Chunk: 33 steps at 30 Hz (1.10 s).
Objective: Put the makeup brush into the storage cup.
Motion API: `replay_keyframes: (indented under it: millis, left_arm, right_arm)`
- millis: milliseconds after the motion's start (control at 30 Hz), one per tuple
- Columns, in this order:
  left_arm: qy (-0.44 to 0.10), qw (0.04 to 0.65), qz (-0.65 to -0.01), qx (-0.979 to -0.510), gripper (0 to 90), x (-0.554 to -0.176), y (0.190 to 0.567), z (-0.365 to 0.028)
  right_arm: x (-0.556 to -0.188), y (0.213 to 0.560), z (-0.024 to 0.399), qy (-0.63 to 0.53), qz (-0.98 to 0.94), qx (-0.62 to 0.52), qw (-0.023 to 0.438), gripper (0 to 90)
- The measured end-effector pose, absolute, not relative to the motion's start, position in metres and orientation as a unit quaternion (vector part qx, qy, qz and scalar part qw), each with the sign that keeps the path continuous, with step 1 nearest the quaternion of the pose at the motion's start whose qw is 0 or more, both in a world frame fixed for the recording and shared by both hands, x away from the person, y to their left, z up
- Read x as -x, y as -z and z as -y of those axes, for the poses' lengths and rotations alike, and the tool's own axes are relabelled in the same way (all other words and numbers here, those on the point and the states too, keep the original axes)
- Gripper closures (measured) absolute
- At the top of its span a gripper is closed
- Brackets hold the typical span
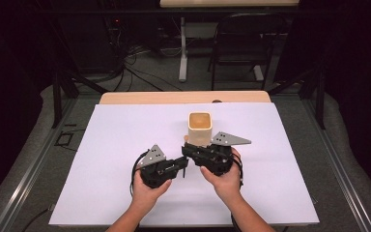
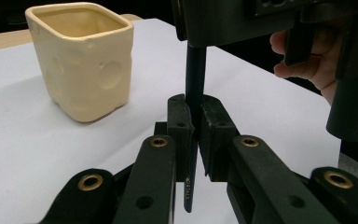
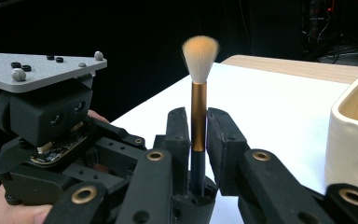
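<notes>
In the high view, the left tool (image 1: 183, 166) and the right tool (image 1: 189, 151) are seen held close together over the white tabletop (image 1: 116, 145), just in front of a cream square cup (image 1: 200, 128). The two tools nearly meet at their tips.

In the left gripper view, a thin dark brush handle (image 2: 195, 79) is seen clamped between the left tool's narrow jaws, standing upright. The cup (image 2: 84, 58) rests on the tabletop, off to the upper left and apart from the jaws.

In the right gripper view, the makeup brush (image 3: 199, 93) is seen between the right tool's jaws, which are drawn in against its copper ferrule, bristles up. The cup's wall (image 3: 352, 140) is seen at the right edge.
</notes>
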<state>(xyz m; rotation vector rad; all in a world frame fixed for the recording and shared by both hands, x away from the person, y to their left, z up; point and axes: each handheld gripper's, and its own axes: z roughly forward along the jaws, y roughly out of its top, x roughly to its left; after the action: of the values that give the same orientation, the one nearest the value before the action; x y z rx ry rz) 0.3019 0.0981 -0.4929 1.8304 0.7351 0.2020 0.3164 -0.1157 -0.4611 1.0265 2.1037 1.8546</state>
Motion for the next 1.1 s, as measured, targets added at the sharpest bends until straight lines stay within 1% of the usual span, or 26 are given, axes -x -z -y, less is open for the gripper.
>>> replay_keyframes:
  millis: [167, 1100]
  left_arm:
    - [-0.087, 0.545, -0.31, -0.774, 83.4, -0.3014, 0.4929, -0.0977]
    - [-0.086, 0.544, -0.31, -0.775, 83.4, -0.3014, 0.4943, -0.0979]
  right_arm:
    - [-0.316, 0.4606, 0.1168, -0.613, -0.706, -0.347, 0.079, 80.8]
    - [-0.3165, 0.4604, 0.1178, -0.609, -0.709, -0.348, 0.078, 83.7]
